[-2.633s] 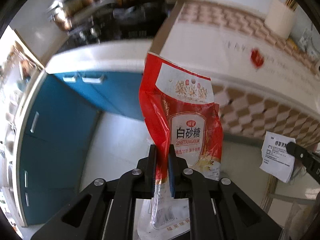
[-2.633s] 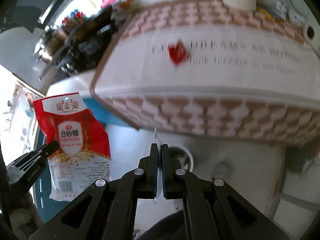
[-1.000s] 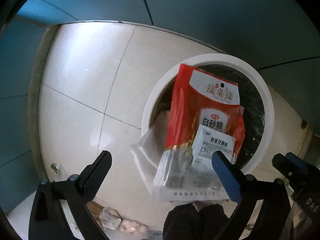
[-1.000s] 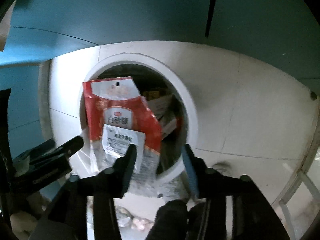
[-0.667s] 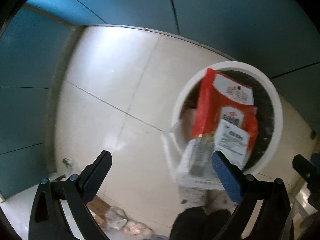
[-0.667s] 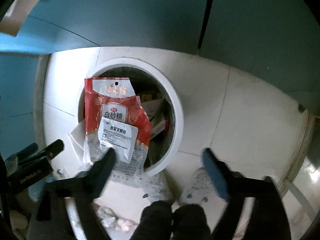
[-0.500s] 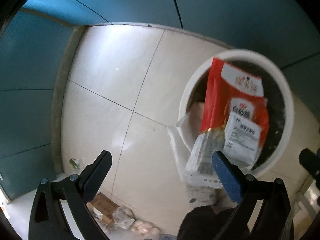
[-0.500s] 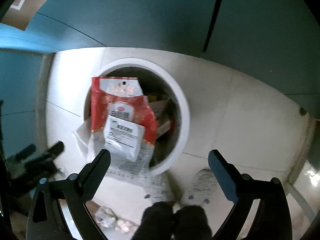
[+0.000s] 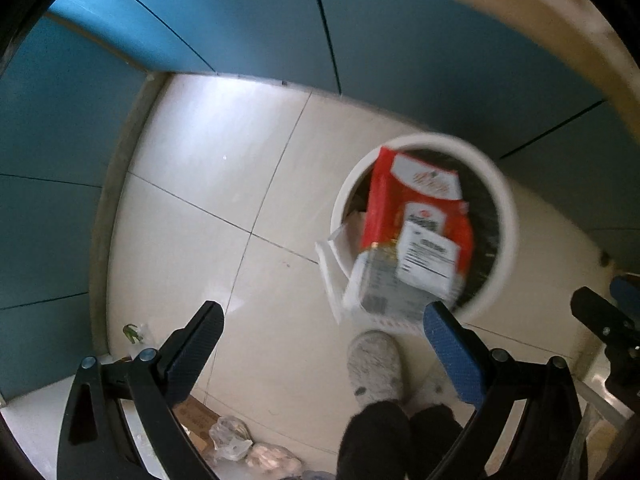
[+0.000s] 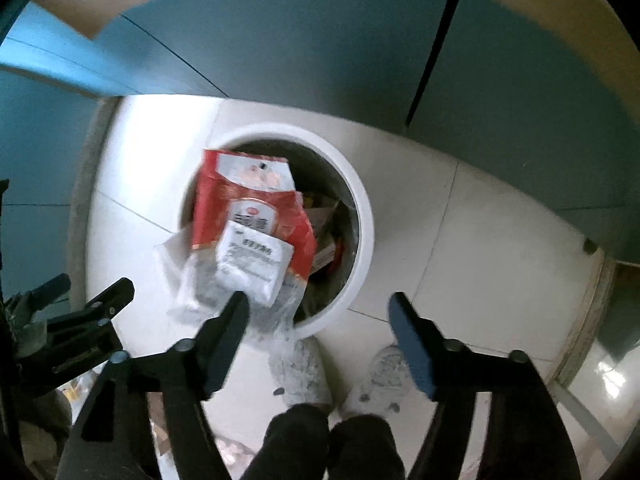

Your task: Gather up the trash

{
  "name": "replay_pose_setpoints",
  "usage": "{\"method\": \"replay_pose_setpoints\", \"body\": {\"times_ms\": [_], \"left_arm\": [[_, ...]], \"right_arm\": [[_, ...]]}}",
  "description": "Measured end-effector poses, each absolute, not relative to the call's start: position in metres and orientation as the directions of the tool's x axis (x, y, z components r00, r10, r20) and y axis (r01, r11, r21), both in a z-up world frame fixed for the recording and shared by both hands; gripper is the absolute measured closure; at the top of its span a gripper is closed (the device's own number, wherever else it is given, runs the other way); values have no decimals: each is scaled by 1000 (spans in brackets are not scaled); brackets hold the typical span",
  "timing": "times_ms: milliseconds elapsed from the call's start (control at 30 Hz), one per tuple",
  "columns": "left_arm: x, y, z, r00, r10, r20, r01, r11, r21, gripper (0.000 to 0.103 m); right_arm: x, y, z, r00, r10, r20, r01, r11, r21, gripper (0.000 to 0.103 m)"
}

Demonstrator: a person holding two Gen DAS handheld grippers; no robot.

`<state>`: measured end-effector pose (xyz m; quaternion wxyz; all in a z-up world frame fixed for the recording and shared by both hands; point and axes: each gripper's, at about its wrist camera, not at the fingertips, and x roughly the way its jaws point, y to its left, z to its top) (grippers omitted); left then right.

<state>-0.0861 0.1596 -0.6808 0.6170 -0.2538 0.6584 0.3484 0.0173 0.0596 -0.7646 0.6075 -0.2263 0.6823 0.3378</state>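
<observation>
A red and clear sugar bag (image 9: 404, 216) lies across the rim of a round white trash bin (image 9: 506, 216) on the floor, its clear end hanging over the near edge. A small white printed packet (image 9: 426, 258) lies on top of the bag. The bag (image 10: 244, 208), packet (image 10: 250, 264) and bin (image 10: 362, 216) also show in the right wrist view. My left gripper (image 9: 322, 322) is open and empty, above the floor left of the bin. My right gripper (image 10: 318, 310) is open and empty above the bin's near rim.
Blue cabinet doors (image 9: 248, 20) curve behind the bin. The floor is pale tile (image 9: 208, 184). The person's grey slippers (image 9: 376, 364) and dark trousers stand just before the bin. A cardboard box and plastic bags (image 9: 232, 440) lie at the lower left.
Both grippers opened and let go of the sugar bag and the packet, which landed on the bin's rim. Both views have since pulled up and back from the bin.
</observation>
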Motion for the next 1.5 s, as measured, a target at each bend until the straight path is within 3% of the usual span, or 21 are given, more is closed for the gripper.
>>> {"method": "replay_pose_setpoints", "body": {"times_ms": [100,233,500,933,1200,1500], "left_arm": [[-90,151,-617,-57,99,-993,-772,627,107,1],[-95,139,-533,0,116,-993,-767,637,75,1],[-114,104,-376,114,133,-985,-758,652,0,1],[-155,52,-198,348,120,-930,-730,657,-188,1],[-175,35,-138,480,77,-874,-681,661,-316,0],[-184,28,-111,519,114,-847,-677,659,-327,0]], "right_arm": [[15,55,-712,-132,124,-983,-749,637,181,9],[9,44,-627,-111,154,-982,-775,606,183,0],[1,9,-447,-62,245,-967,-783,589,200,0],[-38,-56,-211,-91,414,-906,-784,531,322,0],[-55,-90,-134,-115,490,-864,-786,487,381,0],[-66,-101,-108,-149,516,-843,-786,455,418,0]]}}
